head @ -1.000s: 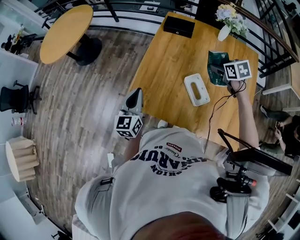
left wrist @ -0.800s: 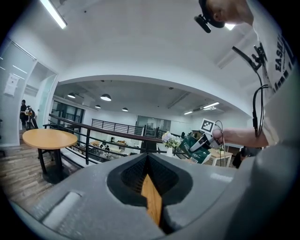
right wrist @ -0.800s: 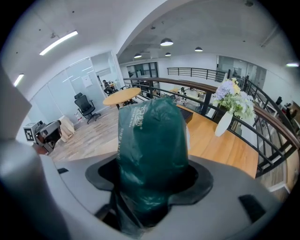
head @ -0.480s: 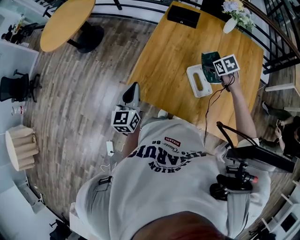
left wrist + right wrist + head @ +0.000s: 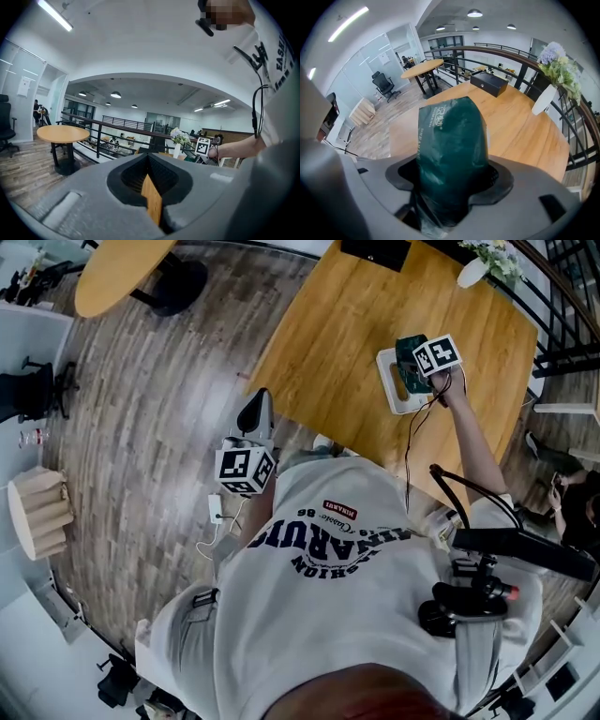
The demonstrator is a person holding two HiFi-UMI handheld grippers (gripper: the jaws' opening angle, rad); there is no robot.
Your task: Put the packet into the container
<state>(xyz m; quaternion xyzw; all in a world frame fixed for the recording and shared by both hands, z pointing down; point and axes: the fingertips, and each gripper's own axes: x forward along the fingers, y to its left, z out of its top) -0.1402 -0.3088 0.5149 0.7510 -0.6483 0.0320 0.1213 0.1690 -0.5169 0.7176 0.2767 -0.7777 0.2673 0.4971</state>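
- The right gripper (image 5: pixel 419 369) is pointing steeply down over the wooden tabletop (image 5: pixel 337 343), with the person's right hand (image 5: pixel 457 390) holding it from behind.
- Its jaws are standing partway apart and clamping a dark green packet (image 5: pixel 452 140), which is filling the gap between them and sticking out well past the tips.
- In the head view the packet is hanging directly over the white container (image 5: pixel 396 395). Whether its lower end is touching the container cannot be told.
- The container is sitting toward the middle of the tabletop, nearer the right edge than the left corner, with its open side facing up.
- A black box (image 5: pixel 375 249) is lying at the far edge of the tabletop, well apart from the container.
- A white vase with flowers (image 5: pixel 483 263) is standing near the far right corner.
- The left gripper (image 5: pixel 256 415) is hanging off the tabletop, just beside its near left corner and above the plank floor (image 5: pixel 159 427).
- Its jaws are resting together with nothing between them, only a thin sliver of wood showing through the slit in the left gripper view.
- A round table (image 5: pixel 117 273) is standing on the floor well to the left.
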